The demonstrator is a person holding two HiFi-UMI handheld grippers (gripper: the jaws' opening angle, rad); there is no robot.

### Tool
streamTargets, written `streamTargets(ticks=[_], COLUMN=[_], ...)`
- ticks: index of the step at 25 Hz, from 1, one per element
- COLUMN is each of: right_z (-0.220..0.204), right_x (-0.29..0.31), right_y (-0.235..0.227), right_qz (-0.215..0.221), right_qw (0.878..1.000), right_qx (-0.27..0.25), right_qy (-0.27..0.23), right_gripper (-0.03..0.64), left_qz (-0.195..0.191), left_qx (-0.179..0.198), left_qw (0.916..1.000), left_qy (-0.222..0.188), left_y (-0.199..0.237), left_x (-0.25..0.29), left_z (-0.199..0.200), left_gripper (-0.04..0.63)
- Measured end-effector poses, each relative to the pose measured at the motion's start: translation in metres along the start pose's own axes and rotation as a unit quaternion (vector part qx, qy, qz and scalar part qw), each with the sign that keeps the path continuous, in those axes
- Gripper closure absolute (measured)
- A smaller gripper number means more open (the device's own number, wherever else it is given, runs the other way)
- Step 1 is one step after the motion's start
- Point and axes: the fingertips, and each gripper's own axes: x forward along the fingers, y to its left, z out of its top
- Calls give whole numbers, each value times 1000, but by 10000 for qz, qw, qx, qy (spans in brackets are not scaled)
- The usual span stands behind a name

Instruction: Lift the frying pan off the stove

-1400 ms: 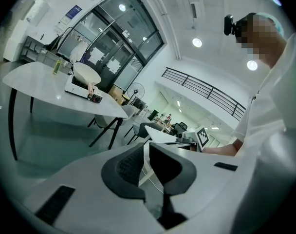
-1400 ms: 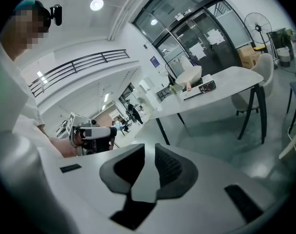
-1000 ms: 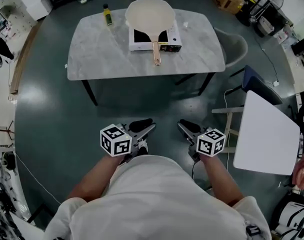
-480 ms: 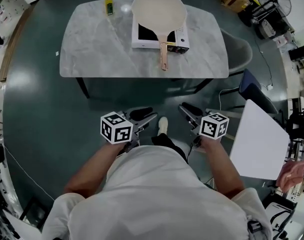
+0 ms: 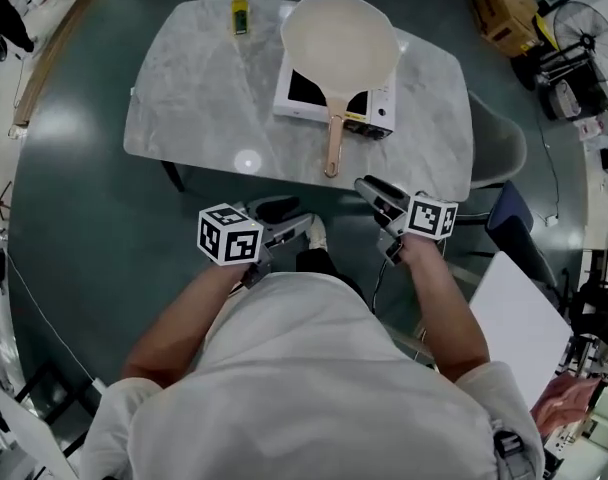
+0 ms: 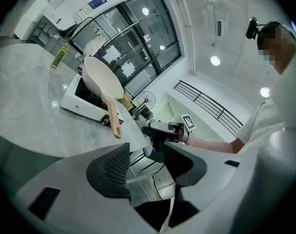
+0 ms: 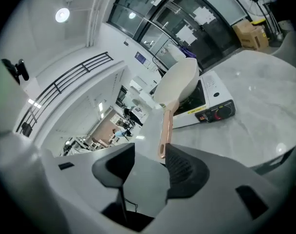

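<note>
A cream frying pan (image 5: 341, 44) with a copper-coloured handle (image 5: 332, 148) sits on a white portable stove (image 5: 334, 98) on the marble table (image 5: 194, 88). The handle points toward me. My left gripper (image 5: 302, 230) hangs below the table's near edge, jaws opening, nothing between them. My right gripper (image 5: 369, 190) is at the table's near edge, just right of the handle's end, jaws opening and empty. In the right gripper view the handle (image 7: 165, 130) shows just beyond the jaws. The left gripper view has the pan (image 6: 101, 79) further off, to the left.
A small yellow-green bottle (image 5: 240, 14) stands at the table's far edge, left of the stove. A grey chair (image 5: 504, 148) sits by the table's right end. A white board (image 5: 509, 318) lies at the right. Boxes and a fan stand at the far right.
I have come closer to the table. Both grippers moved forward, the right one up to the table edge near the handle, and both jaws have widened.
</note>
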Motion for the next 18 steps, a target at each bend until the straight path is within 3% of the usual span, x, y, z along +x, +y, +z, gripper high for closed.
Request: streamTargets(ticks=[5,12,18], right_z=[59,92,104], right_x=[45,112,153], right_y=[-37,-61,-62], right_qz=[518,1172,1565], right_qw=[9974,9842,9714], right_qx=[350,831,1068], right_qy=[345,1038,1429], right_gripper=[383,330,308], left_qz=[353,827,1150], left_qx=[-221,-840,-845], left_qw=[9990,9928,9895], left_qy=[-140,-229,-234], left_y=[32,87,102], left_x=[41,81,104], left_z=[37,47,54], left_gripper=[354,310,296])
